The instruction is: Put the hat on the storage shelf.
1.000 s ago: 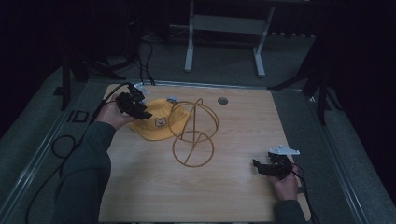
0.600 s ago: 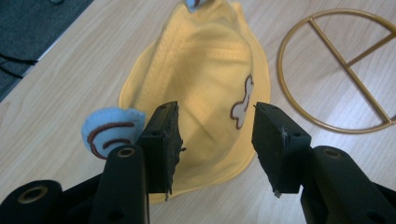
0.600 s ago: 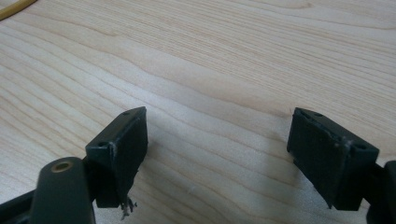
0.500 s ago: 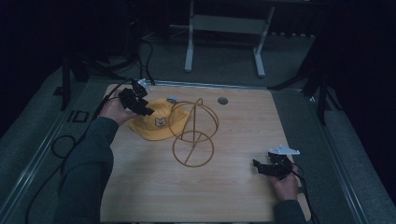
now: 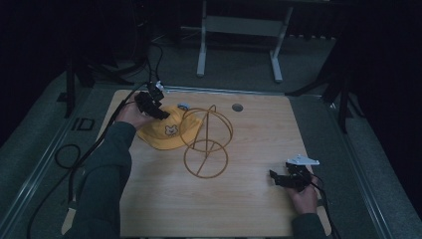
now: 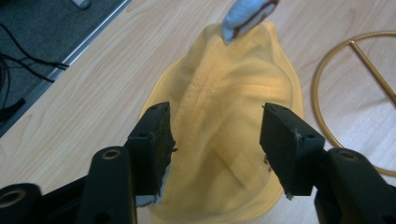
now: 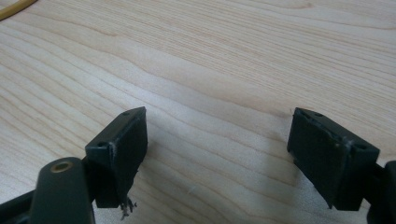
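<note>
A yellow cap point(image 5: 166, 132) with a small bear face lies flat on the wooden table point(image 5: 249, 209), against a gold wire stand point(image 5: 206, 144). My left gripper point(image 5: 158, 112) hovers over the cap's far-left edge. In the left gripper view its jaws have just been opening and stand wide apart point(image 6: 217, 112). The cap's yellow cloth point(image 6: 229, 74) lies loose between and below them, with no pad pressing on it. A blue-grey tab point(image 6: 243, 14) sticks out at the cap's far end. My right gripper point(image 5: 274, 177) rests open at the front right, over bare wood point(image 7: 217, 116).
The stand's gold ring point(image 6: 314, 88) lies just right of the cap. A round hole point(image 5: 237, 107) sits in the table's far side. Cables trail off the left edge onto the dark floor, and a metal frame stands behind the table.
My left hand has shifted a little toward the far side over the cap's edge. The cap, the stand and the right gripper stay where they were.
</note>
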Available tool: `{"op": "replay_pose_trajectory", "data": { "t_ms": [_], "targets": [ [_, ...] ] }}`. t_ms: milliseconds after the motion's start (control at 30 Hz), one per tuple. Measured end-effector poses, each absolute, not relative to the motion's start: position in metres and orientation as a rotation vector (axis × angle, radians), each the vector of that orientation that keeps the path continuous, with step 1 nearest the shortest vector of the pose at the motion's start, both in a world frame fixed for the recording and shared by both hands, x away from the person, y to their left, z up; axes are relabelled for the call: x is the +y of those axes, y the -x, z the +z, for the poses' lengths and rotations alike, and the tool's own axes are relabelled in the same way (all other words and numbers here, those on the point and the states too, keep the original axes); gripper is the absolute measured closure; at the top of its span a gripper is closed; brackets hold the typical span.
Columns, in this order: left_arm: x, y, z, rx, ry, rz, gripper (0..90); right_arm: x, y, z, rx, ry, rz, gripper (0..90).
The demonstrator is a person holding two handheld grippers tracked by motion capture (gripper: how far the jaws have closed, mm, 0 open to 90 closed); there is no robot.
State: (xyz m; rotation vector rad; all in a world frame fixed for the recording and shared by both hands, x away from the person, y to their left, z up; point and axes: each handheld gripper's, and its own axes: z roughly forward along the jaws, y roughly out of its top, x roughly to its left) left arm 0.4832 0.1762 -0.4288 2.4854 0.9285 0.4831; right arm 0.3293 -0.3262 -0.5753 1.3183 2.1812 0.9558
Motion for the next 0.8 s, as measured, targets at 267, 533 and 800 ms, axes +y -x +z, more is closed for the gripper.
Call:
{"op": "replay_pose_trajectory", "data": {
  "t_ms": [267,533,800],
  "targets": [
    [0.170,-0.496,-0.439,0.962,-2.510,0.493,37.3,-0.326,-0.329,-0.575,2.181,-1.320,0.956,19.9],
    [0.163,-0.505,-0.453,0.975,-2.524,0.505,41.2,-0.326,-0.329,-0.575,2.181,-1.320,0.956,19.9],
    [0.159,-0.499,-0.455,0.910,-2.584,0.551,75.7,-0.326,-0.329,-0.575,2.181,-1.320,0.956,19.9]
  ]
}}
